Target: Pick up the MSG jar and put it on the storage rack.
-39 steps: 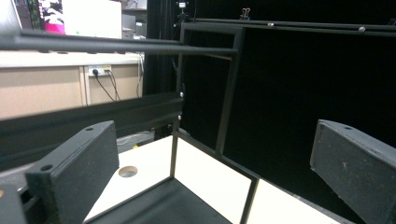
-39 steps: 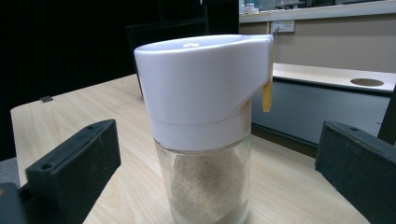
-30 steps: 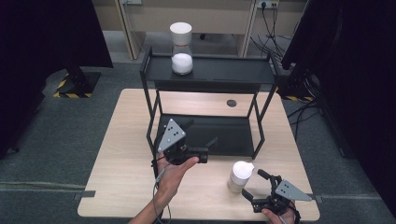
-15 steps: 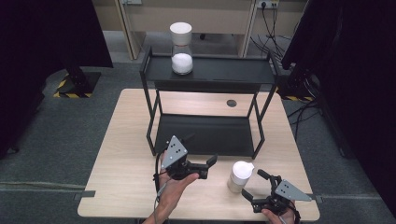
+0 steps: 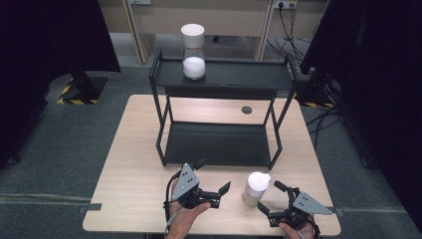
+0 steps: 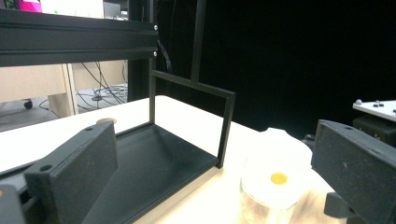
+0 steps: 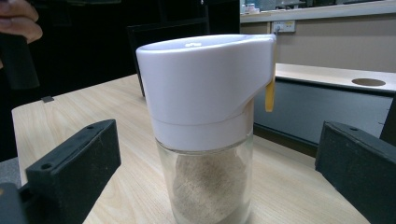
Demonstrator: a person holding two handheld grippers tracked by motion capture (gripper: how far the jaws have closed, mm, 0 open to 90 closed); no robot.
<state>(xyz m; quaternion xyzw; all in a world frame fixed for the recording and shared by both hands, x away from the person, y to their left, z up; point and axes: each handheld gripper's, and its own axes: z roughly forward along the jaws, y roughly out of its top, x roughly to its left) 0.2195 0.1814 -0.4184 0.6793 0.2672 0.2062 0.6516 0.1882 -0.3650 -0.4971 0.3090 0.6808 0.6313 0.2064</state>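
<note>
1. On the counter (image 5: 134, 149), in front of the black shelf rack (image 5: 219, 144), near its right front leg, stands a glass dispenser jar (image 5: 256, 189) with a white pour lid; upright, tan granules inside.
2. Right gripper (image 5: 273, 199): just right of the jar, jaws spread wide, holding nothing. In the right gripper view the jar (image 7: 205, 126) stands between the two jaws, apart from both.
3. Left gripper (image 5: 213, 180): left of the jar, jaws wide open, empty, pointing toward the jar. In the left gripper view the jar lid (image 6: 275, 179) sits ahead, toward the right jaw, not touching.
4. Second jar (image 5: 193, 52), white-lidded with white contents, stands upright on the rack's top shelf, left of centre, well apart from the jar on the counter.
5. Rack's lower shelf (image 6: 154, 163) lies just behind the jar.
</note>
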